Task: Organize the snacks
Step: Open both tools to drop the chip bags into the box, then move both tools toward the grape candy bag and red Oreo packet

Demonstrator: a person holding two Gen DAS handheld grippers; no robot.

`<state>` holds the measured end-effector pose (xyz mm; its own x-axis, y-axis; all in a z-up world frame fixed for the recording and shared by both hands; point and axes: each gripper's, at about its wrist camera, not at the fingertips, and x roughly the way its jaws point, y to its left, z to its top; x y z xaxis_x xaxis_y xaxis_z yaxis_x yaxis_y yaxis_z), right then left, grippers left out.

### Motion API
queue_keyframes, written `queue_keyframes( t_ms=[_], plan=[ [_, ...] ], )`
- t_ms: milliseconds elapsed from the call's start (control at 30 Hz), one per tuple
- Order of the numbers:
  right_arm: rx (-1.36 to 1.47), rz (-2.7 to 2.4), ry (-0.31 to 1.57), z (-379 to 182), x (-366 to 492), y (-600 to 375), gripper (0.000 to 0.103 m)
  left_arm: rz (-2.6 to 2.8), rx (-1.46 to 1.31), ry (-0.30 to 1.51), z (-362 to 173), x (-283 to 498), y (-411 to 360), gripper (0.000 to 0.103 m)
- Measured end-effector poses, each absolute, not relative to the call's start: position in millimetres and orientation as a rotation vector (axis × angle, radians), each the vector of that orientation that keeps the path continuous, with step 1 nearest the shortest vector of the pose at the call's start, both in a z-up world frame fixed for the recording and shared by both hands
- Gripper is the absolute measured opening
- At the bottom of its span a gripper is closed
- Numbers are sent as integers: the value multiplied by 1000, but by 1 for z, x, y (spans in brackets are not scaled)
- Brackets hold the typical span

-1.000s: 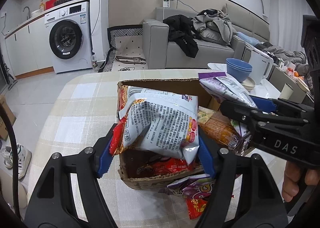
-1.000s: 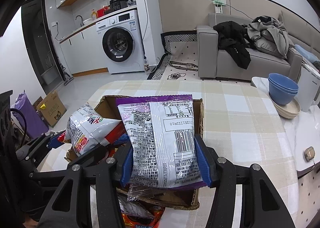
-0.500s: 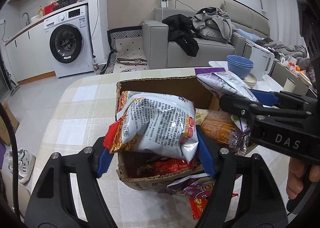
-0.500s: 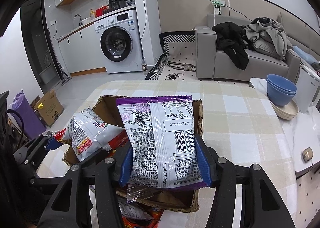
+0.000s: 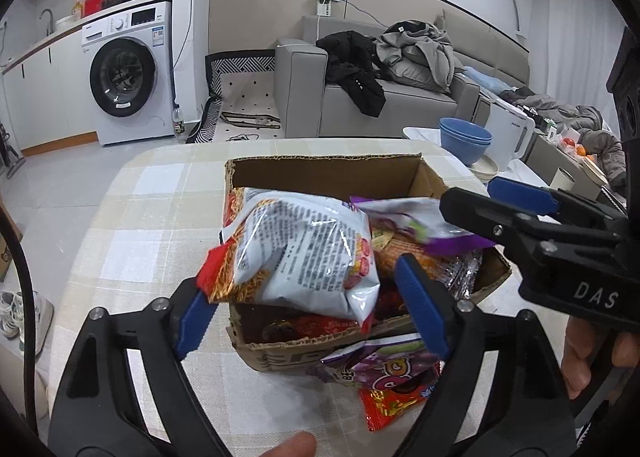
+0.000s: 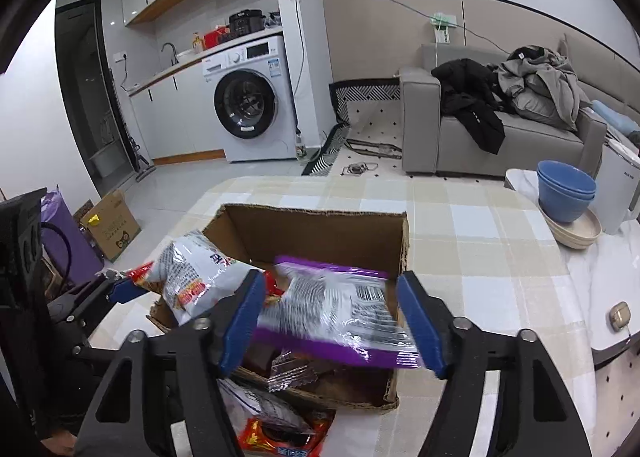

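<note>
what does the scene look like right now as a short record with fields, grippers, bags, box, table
left gripper: jaws just opened wider; white and red noodle snack bag lies between them, right pad clear of it
right gripper: jaws just opened; purple and silver snack bag blurred between them, pads apart from it
box: open brown cardboard box, both bags over it, other snack packets inside
outside box: purple grape candy bag and red packet at its near wall
surface: beige checked tablecloth
</note>
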<state>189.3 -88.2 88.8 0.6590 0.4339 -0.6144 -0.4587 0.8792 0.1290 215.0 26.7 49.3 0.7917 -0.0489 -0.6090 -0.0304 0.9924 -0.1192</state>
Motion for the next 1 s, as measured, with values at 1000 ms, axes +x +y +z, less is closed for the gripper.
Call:
queue_keyframes(
  t_ms=[1000],
  plan=[
    [5, 533, 710, 65, 126, -131, 102, 41, -126, 650, 40, 100, 31, 102]
  ],
)
